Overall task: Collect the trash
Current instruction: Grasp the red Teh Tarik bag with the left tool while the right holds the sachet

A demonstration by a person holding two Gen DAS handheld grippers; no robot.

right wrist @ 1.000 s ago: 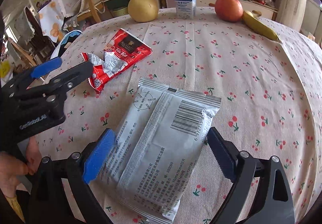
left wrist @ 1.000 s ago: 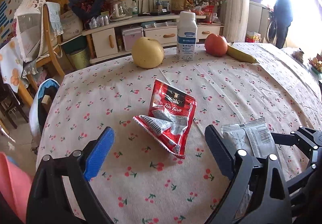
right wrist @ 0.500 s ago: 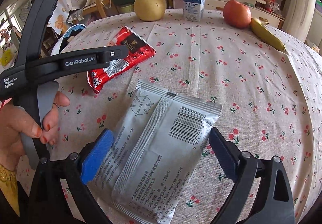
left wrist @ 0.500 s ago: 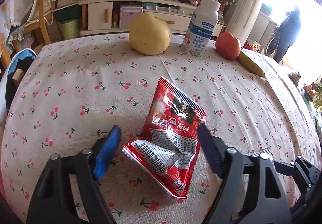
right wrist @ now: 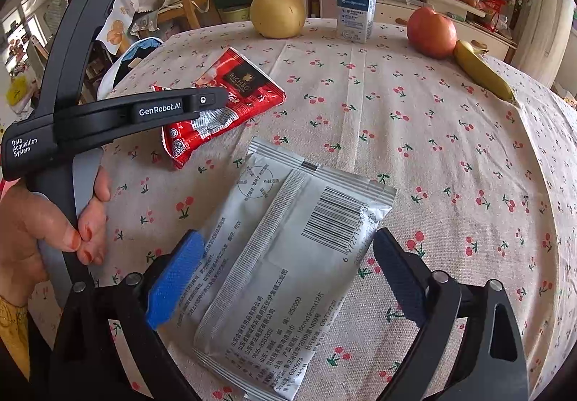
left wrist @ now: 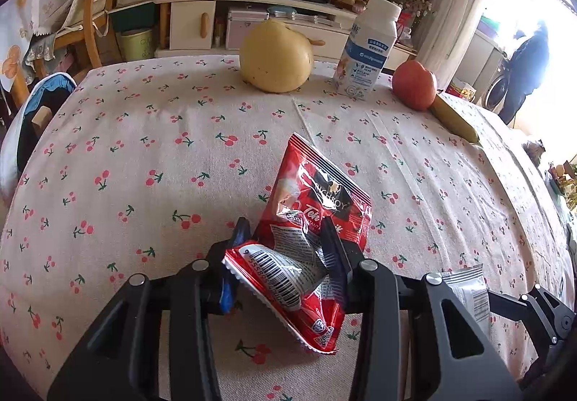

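Now the red wrapper is pinched in my left gripper, where half a second ago my fingers only straddled it, spread apart. The jaws have closed on its crumpled near end, the foil buckling up between the pads, and its far end stands tilted off the cloth instead of lying flat. I judge this a real grasp, so the first piece of trash is secured, though only by a fold of thin foil that could slip if I lift fast.

The grey packet lies flat on the table, toward the near edge and just to the right of the red one. My right gripper is spread wide with a finger on either side of it; the blue pad overlaps its left margin, and whether it touches I cannot tell. That packet has barely shifted in the view, so the right side is waiting, and closing on it looks like the next step.

Along the far edge stand a pear, a milk bottle, an apple and a banana, none of them trash by my reckoning. No bin shows in either view.
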